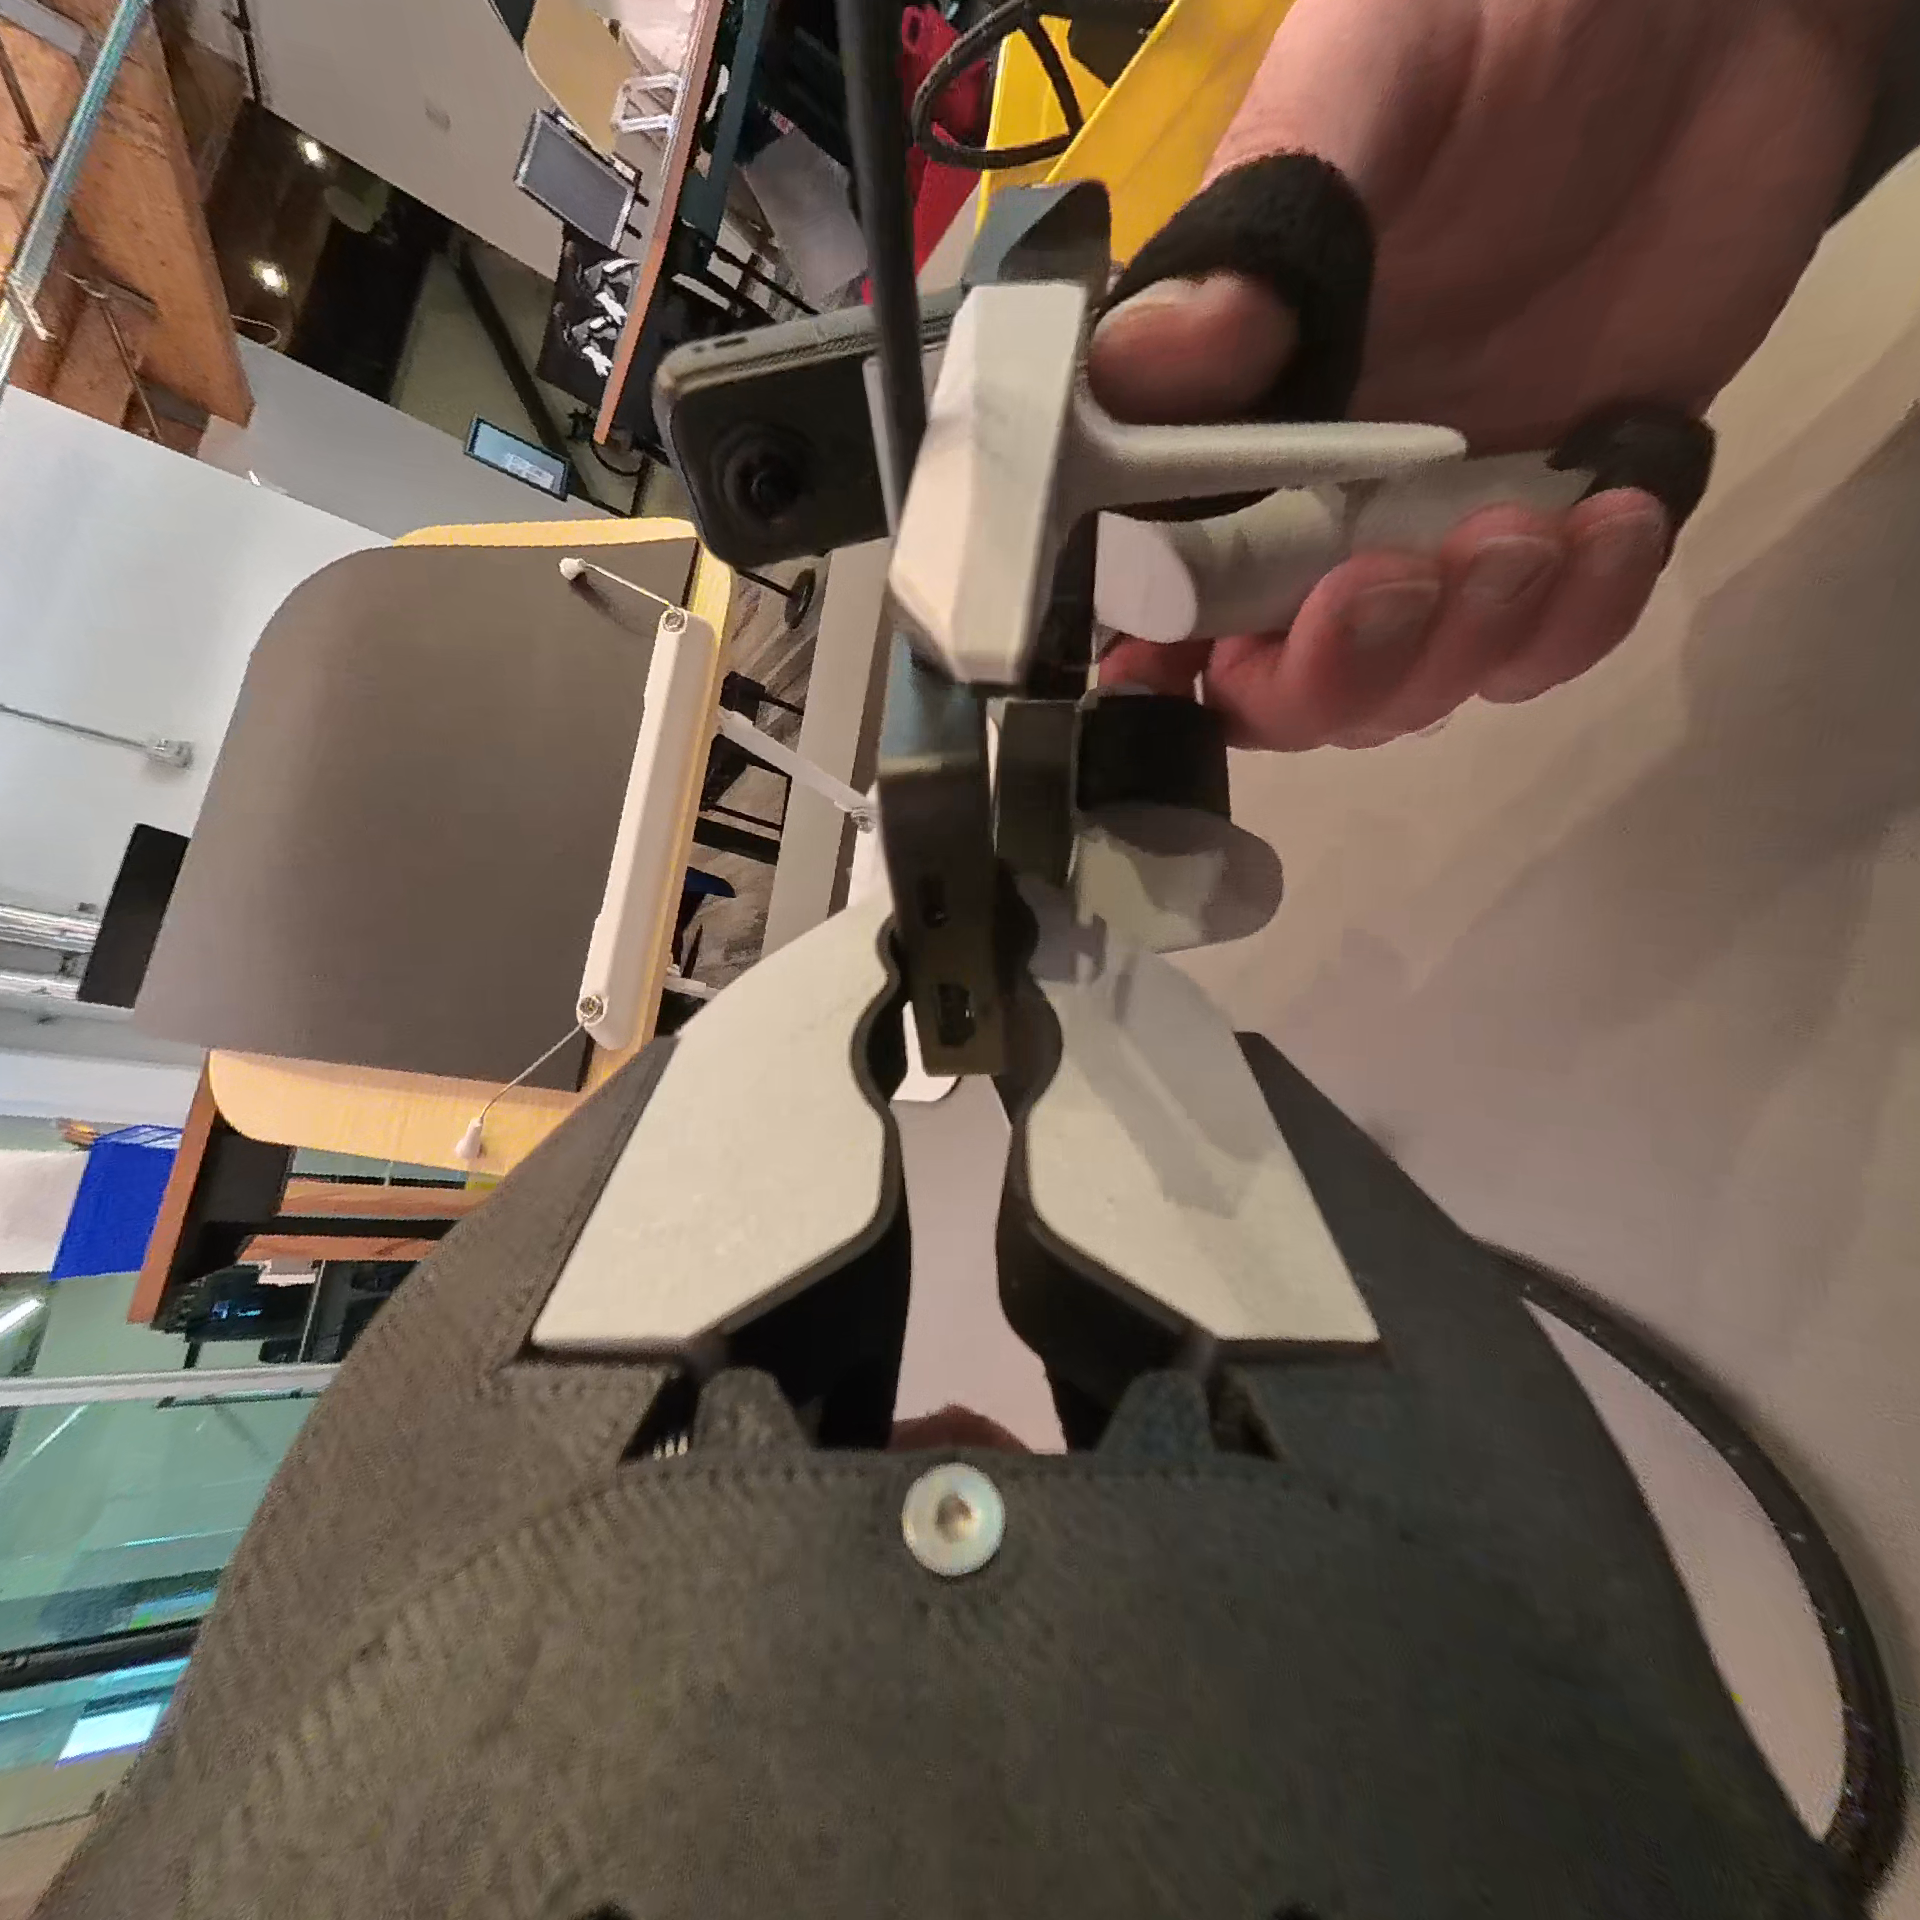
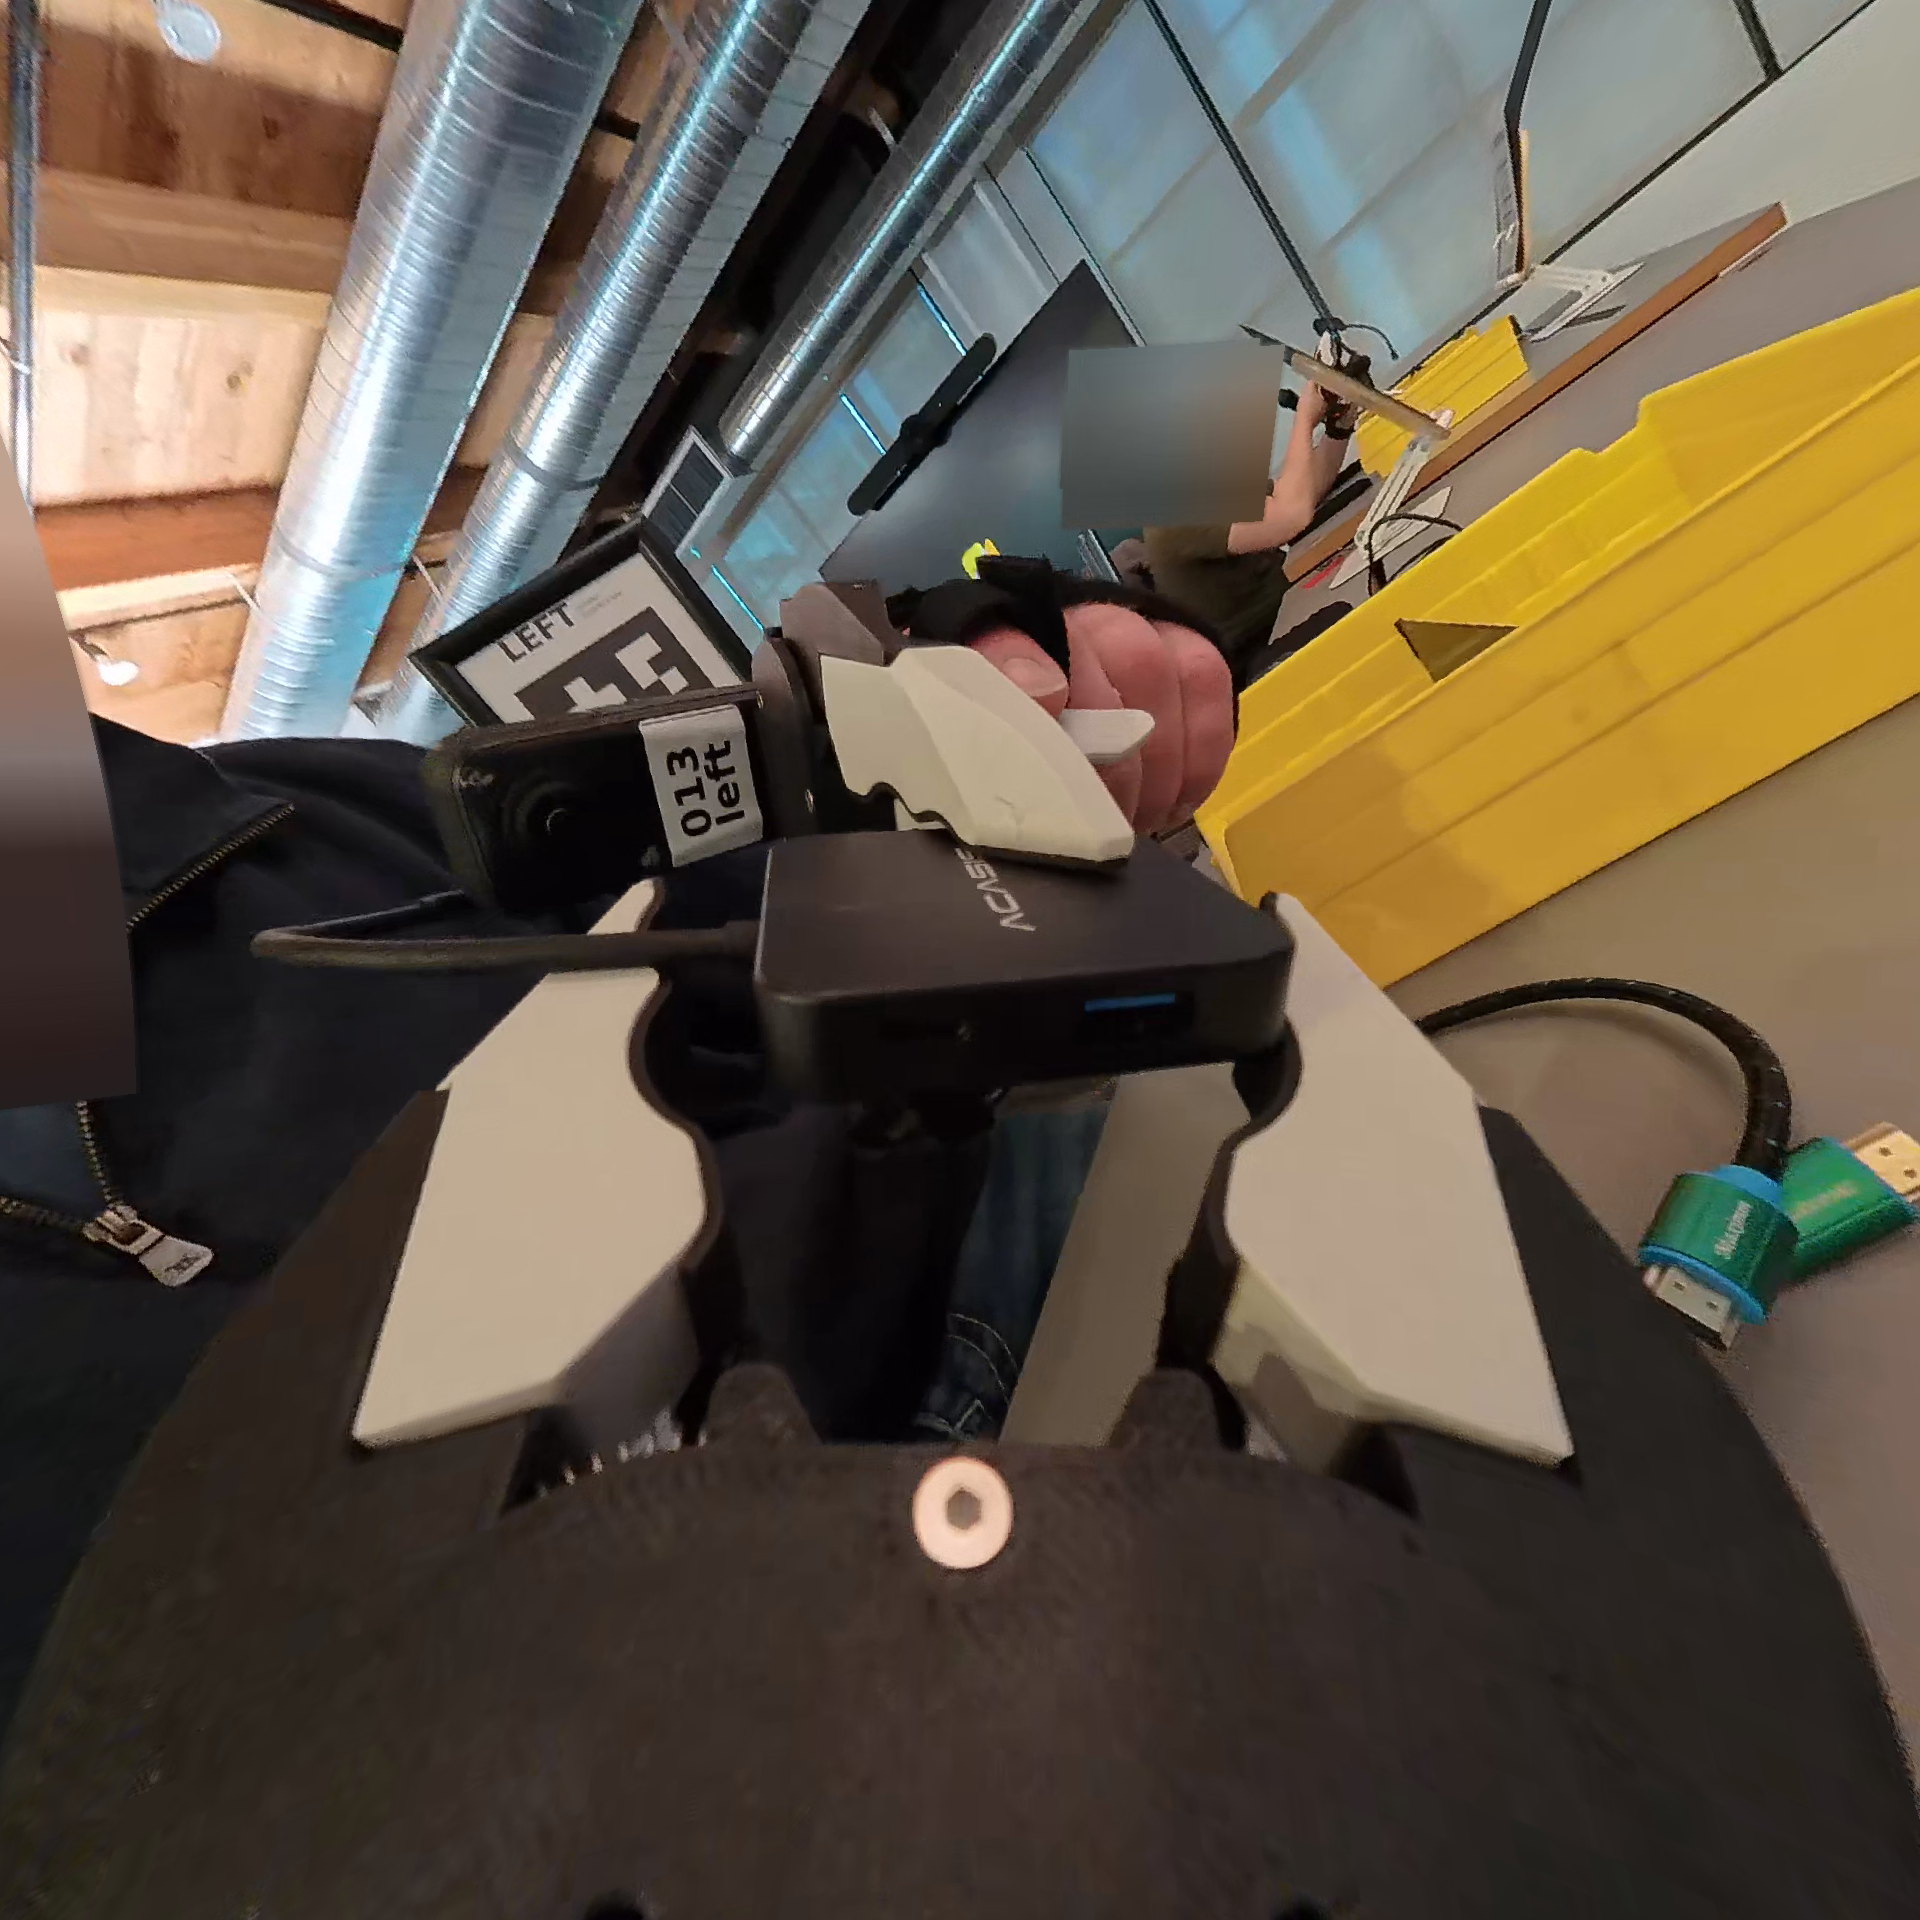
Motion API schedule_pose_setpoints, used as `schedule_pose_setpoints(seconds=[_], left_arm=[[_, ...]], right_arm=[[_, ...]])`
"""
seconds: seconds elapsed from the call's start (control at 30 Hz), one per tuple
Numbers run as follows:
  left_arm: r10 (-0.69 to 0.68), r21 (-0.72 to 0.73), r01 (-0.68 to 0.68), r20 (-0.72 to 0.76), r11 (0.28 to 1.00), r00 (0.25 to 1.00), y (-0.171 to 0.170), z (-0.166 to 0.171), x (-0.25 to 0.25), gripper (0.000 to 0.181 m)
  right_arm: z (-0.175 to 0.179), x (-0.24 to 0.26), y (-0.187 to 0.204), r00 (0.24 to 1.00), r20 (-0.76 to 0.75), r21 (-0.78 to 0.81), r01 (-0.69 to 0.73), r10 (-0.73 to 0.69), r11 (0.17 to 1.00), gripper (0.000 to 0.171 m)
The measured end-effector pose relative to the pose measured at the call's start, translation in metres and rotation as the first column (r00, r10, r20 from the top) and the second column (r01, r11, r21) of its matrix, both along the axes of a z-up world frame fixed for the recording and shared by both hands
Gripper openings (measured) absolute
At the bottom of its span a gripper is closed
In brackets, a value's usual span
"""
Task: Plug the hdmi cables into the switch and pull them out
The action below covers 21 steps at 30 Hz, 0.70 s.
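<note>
While the left gripper (image 2: 997, 831) clamps the black switch (image 2: 1023, 961), right gripper (image 2: 961, 1049) wide around its port edge, green HDMI plugs (image 2: 1766, 1236) on the grey table (image 2: 1714, 883) beside yellow bins (image 2: 1558, 707), contents unseen.

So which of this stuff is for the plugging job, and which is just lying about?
For the job:
- flat black switch box, clamped in the left gripper jaws
- braided black HDMI cable with green plugs, lying unplugged on the table
- right gripper, jaws open

Just lying about:
- yellow plastic bins
- big dark screen
</note>
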<state>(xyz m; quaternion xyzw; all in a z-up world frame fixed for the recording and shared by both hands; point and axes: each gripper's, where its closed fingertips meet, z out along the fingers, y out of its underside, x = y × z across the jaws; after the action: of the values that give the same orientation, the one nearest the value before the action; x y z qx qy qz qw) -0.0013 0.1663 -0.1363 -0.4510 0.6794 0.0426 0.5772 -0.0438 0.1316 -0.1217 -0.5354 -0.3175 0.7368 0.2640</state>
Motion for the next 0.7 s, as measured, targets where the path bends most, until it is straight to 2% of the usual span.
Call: schedule_pose_setpoints(seconds=[0.1,0.17,0.33,0.57,0.7], left_arm=[[0.006,-0.001,-0.006,0.003,1.000,1.000,0.002,-0.001,0.000,0.014],[-0.004,-0.004,0.004,0.010,1.000,1.000,0.001,-0.002,0.000,0.014],[0.004,0.000,-0.004,0.025,1.000,1.000,0.002,0.000,0.001,0.014],[0.042,0.029,-0.044,0.047,0.999,0.998,0.008,0.003,-0.003,0.014],[0.021,0.018,-0.022,0.056,1.000,0.998,0.004,0.001,0.001,0.014]], right_arm=[[-0.004,0.000,0.005,0.998,0.038,0.052,0.043,-0.045,0.998,0.108],[-0.006,0.002,0.006,0.997,0.056,0.074,0.050,-0.054,0.996,0.094],[-0.004,0.004,0.009,0.997,0.033,0.060,0.074,-0.076,0.995,0.088],[-0.009,0.013,0.029,0.983,0.052,0.042,0.175,-0.177,0.984,0.109],[-0.006,0.009,0.024,0.986,0.014,0.067,0.167,-0.168,0.984,0.121]])
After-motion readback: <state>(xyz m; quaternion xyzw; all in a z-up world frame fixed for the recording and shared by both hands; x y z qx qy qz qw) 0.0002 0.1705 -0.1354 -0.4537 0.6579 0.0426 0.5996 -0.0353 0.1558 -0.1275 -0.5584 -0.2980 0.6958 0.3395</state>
